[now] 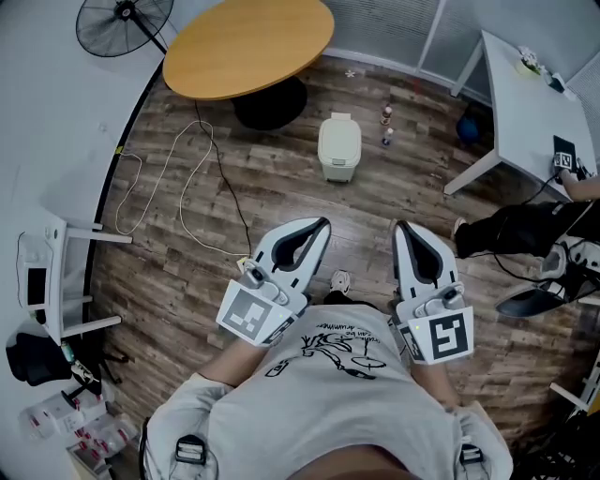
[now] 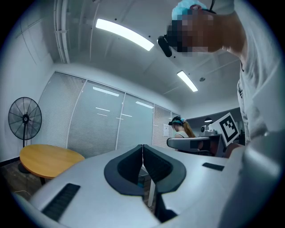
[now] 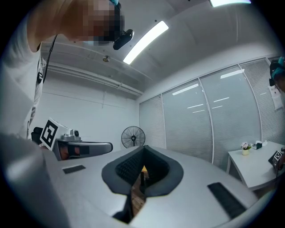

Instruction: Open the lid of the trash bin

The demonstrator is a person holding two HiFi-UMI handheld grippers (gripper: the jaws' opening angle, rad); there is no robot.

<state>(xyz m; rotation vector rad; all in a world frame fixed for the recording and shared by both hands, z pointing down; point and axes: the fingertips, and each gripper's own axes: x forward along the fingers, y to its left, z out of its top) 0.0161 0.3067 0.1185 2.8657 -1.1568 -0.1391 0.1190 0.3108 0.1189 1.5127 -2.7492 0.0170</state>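
Lid (image 1: 338, 132) is sitting flat and shut on the small cream trash bin (image 1: 338, 155), which is standing upright on the wood-plank floor (image 1: 281, 202) just beside the black foot of the round wooden table (image 1: 248, 45), well apart from both tools. Two small bottles (image 1: 386, 126) are standing on the floor just to the right of the bin. Nearer the person, the left gripper (image 1: 322, 224) and the right gripper (image 1: 400, 227) are being held side by side in front of the white T-shirt (image 1: 328, 394), both pointing toward the bin and neither one touching it. In the left gripper view the left tool's dark pads (image 2: 129, 168) are pressing together with nothing between them; in the right gripper view the right tool's ribbed pads (image 3: 128, 169) are likewise meeting and gripping nothing. A thin cable (image 1: 192, 178) is looping across the floor to the left of the bin, and a black pedestal fan (image 1: 125, 23) is standing at the far left beside the table. A white desk (image 1: 534, 103) is occupying the right side, with another person's dark-trousered legs (image 1: 511, 230) stretching out across the floor just beside it. Small items (image 1: 536, 66) are lying on the desk's far end, too small to tell apart. The fan is also showing in both gripper views.
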